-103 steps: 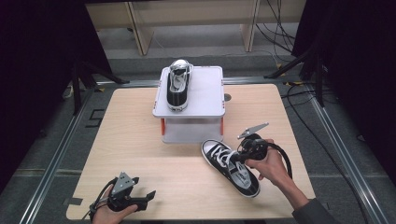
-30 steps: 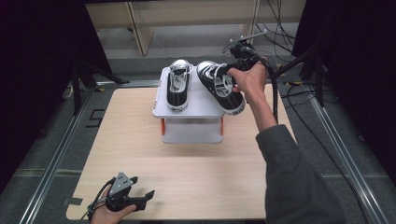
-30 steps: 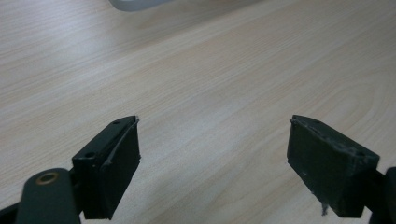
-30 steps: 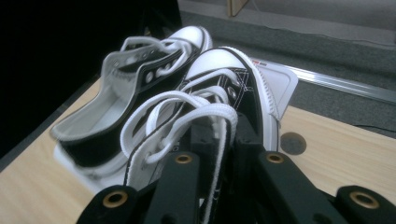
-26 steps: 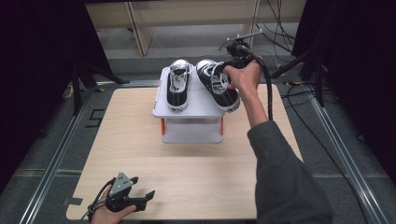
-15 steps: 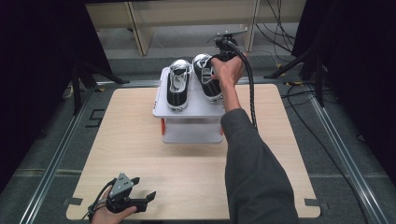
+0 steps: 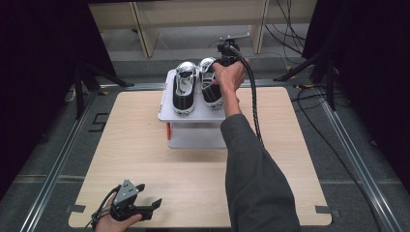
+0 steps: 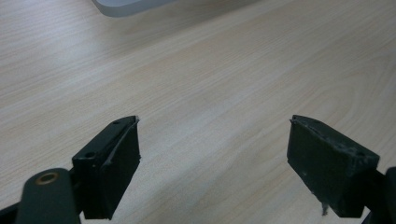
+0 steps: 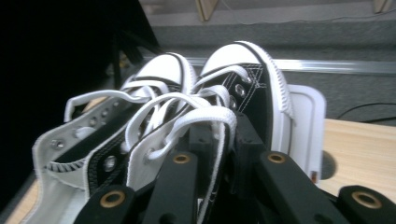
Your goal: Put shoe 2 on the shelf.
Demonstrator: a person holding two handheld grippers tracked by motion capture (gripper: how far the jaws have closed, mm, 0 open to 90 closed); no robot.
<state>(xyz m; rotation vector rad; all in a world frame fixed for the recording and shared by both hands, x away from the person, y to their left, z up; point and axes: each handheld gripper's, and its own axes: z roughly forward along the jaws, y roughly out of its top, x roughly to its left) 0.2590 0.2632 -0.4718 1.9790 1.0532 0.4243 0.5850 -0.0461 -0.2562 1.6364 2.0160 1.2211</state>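
Two black-and-white high-top sneakers stand side by side on a white raised platform (image 7: 193, 113) at the table's far side. The left sneaker (image 7: 183, 89) stands free. My right gripper (image 7: 217, 72), reaching in over the far edge, is shut on the right sneaker (image 7: 211, 94). In the right gripper view the jaws (image 9: 224, 149) pinch the collar and laces of that sneaker (image 9: 254, 79), with the other sneaker (image 9: 93, 126) to its left. My left gripper (image 7: 153, 206) rests at the near left of the table, open with nothing between its pads (image 8: 212, 158).
The platform stands on a white base (image 7: 193, 137) with an orange part (image 7: 168, 131) at its left. Pale wooden table (image 7: 145, 154) spreads around it. A metal rail (image 7: 58, 164) runs along the left side. A black cable (image 7: 254, 111) trails beside my right arm.
The right gripper carried the second sneaker from the table up onto the platform and moved it left and down beside the first one. The left gripper stayed put.
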